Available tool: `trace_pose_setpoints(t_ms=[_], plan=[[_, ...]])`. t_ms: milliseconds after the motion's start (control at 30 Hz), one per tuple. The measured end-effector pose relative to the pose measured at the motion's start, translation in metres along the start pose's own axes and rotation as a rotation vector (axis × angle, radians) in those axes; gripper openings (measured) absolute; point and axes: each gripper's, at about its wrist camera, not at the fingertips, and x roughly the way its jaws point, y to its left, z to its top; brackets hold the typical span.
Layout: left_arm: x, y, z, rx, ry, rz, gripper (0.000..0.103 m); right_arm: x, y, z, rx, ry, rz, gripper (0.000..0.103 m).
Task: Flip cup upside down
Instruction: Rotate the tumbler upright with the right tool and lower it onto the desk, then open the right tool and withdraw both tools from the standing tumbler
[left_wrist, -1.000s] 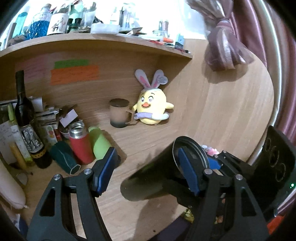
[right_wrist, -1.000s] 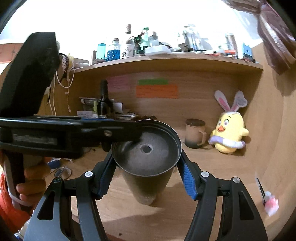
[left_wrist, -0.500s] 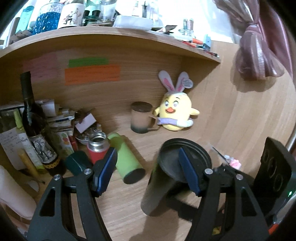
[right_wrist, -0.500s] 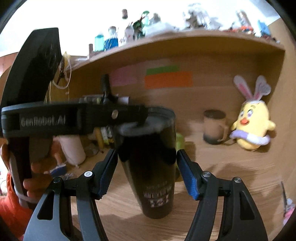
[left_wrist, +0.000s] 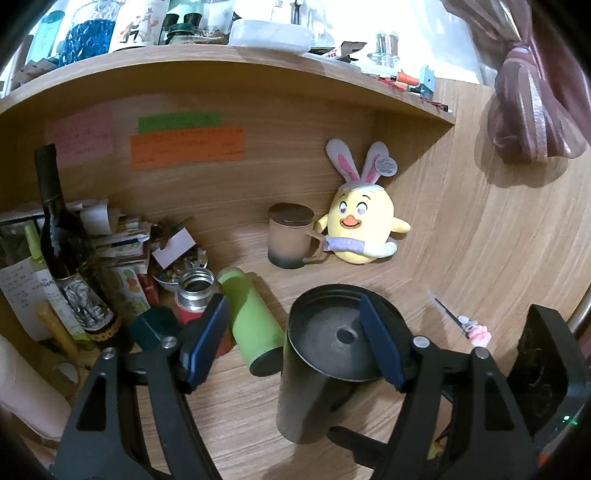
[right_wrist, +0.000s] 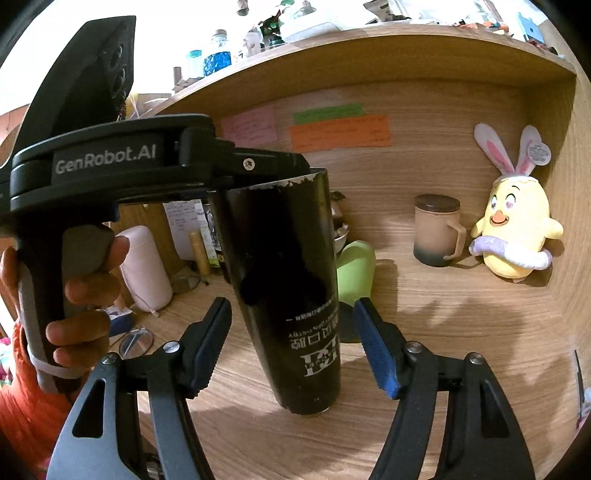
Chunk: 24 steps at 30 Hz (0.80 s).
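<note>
A tall black cup (right_wrist: 288, 295) stands upside down on the wooden desk (right_wrist: 461, 332), its white print inverted and its wider base (left_wrist: 340, 336) facing up. My left gripper (left_wrist: 295, 343) is open above it; one blue pad (left_wrist: 380, 343) lies over the cup's base, the other (left_wrist: 205, 339) is off to the left. In the right wrist view the left gripper's body (right_wrist: 110, 170) reaches over the cup's top. My right gripper (right_wrist: 291, 343) is open, its blue pads either side of the cup's lower part, not touching.
A lime green bottle (left_wrist: 255, 321) lies on its side just behind the cup. A red flask (left_wrist: 194, 291), wine bottle (left_wrist: 66, 251) and clutter stand at the left. A brown mug (left_wrist: 291, 240) and yellow chick plush (left_wrist: 362, 225) stand at the back.
The cup went from tilted in my right gripper to standing upside down on the desk. My right gripper has opened and let go of it. My left gripper has come over the cup's base.
</note>
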Motion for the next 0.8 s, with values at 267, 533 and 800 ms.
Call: trace_pose_setpoints(t_ms=[267,533,800], plan=[[-0.033,-0.007,-0.007,0.012,-0.089,0.067,0.085,-0.030,-0.003,0.000,0.007,-0.051,-0.043,0.087],[-0.090,-0.026,-0.045,0.056,-0.231,0.174,0.102,-0.077,-0.008,0.004,0.028,-0.137,-0.114,0.103],[-0.122,-0.044,-0.081,0.069,-0.277,0.211,0.103,-0.108,0.000,-0.001,0.017,-0.172,-0.173,0.103]])
